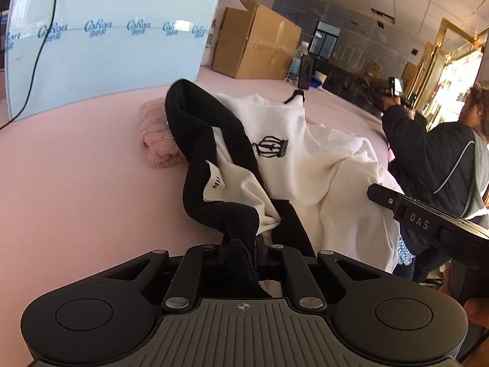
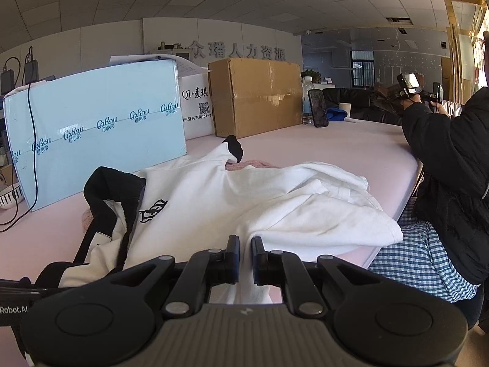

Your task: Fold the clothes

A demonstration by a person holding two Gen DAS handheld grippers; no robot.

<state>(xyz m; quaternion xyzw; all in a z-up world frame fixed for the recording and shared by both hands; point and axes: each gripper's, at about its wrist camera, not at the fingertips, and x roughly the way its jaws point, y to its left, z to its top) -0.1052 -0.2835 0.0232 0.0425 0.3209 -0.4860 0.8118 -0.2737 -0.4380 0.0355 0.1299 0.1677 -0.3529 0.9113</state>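
— Where was the garment, and what held it?

— The white sweatshirt [image 2: 244,202] lay spread across the pink desk [image 1: 76,183], its black collar [image 1: 195,140] lifted. The left hand-held gripper [image 1: 241,244] was clamped on the black collar fabric. The right hand-held gripper [image 2: 245,257] had its jaws narrowed to a slim gap with white cloth pinched between them at the near hem.

— Any boxes or containers?

— At the far left stood a light blue carton [image 2: 94,128], next to it a white carton [image 2: 197,107], then a brown cardboard box [image 2: 259,98] sealed with tape. All were shut, so I couldn't tell their contents. A water bottle [image 2: 307,101] and a paper cup [image 2: 344,110] stood further right, with a phone [image 2: 318,107] propped upright in front of the bottle.

— Any writing?

— "CoRou" repeated along the blue carton's tape band. The white carton read "QI·麦琪" above a QR code. The wall sign [image 2: 238,50] read "众瑶人力资源". The neck label [image 1: 215,183] showed "MI", the rest hidden. A black crest [image 1: 270,148] was printed on the chest. "DAS" appeared on the right device in the left view.

— Anything else?

— A pink knit garment [image 1: 156,140] lay under the sweatshirt, and a person in a dark jacket [image 2: 452,177] sat at the far right.
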